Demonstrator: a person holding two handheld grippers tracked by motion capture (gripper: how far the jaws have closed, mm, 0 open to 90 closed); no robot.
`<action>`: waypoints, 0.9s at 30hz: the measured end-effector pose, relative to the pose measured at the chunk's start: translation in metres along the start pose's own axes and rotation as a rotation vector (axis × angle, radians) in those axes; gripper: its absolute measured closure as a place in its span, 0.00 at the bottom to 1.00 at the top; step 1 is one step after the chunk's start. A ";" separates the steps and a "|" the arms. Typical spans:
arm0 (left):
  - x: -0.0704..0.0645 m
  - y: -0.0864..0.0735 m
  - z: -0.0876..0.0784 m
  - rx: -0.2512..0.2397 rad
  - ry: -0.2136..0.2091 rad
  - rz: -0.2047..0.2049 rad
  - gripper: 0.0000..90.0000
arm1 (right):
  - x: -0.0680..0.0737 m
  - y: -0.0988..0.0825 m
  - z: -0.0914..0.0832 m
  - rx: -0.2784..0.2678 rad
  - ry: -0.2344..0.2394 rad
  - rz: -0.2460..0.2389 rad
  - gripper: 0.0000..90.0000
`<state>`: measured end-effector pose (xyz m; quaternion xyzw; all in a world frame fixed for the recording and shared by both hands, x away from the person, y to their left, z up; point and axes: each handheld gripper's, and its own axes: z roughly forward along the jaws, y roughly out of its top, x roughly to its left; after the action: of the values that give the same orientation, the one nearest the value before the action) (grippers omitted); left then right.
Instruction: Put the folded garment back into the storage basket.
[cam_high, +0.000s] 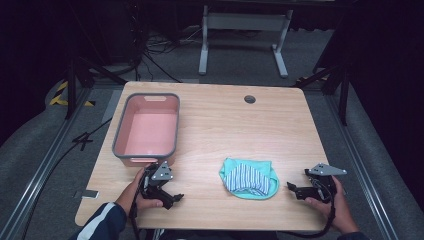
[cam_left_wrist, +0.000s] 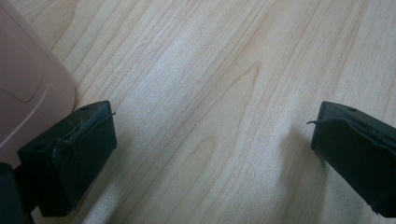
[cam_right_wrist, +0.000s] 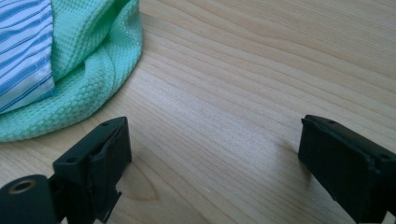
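Nearest the lens in the left gripper view: two black jaws of the left claw, spread wide, gripping nothing, bare pale tabletop between them. Just beside its left jaw, a rounded corner of the pink bin. From above, same left claw low on the tabletop, bin wall just beyond it, grey rim and hollow pink inside visible there, not from the gripper camera.

In the right gripper view, right claw likewise gaping, holding nothing, wood grain between the jaws. Up and left of its left jaw, near but apart: green waffle-knit cloth wrapped around a blue-and-white striped cloth.

From above, right claw resting at the tabletop's near right, cloth bundle lying between the two claws, closer to the right one. Weave texture plain only from the gripper camera.
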<state>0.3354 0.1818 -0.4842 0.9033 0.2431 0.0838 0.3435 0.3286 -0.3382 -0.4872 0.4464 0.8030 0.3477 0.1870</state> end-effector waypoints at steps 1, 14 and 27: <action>0.000 0.000 0.000 0.000 0.000 0.000 0.00 | 0.000 0.000 0.000 0.000 0.001 -0.001 0.11; -0.005 0.002 -0.004 -0.007 0.016 -0.006 0.16 | 0.000 0.001 0.000 0.003 0.001 -0.003 0.12; -0.021 0.060 0.020 -0.062 0.003 0.056 0.32 | 0.021 0.028 -0.009 -0.060 0.053 -0.032 0.37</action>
<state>0.3466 0.1211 -0.4588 0.8985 0.2153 0.1023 0.3687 0.3287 -0.3134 -0.4605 0.4185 0.8039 0.3802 0.1843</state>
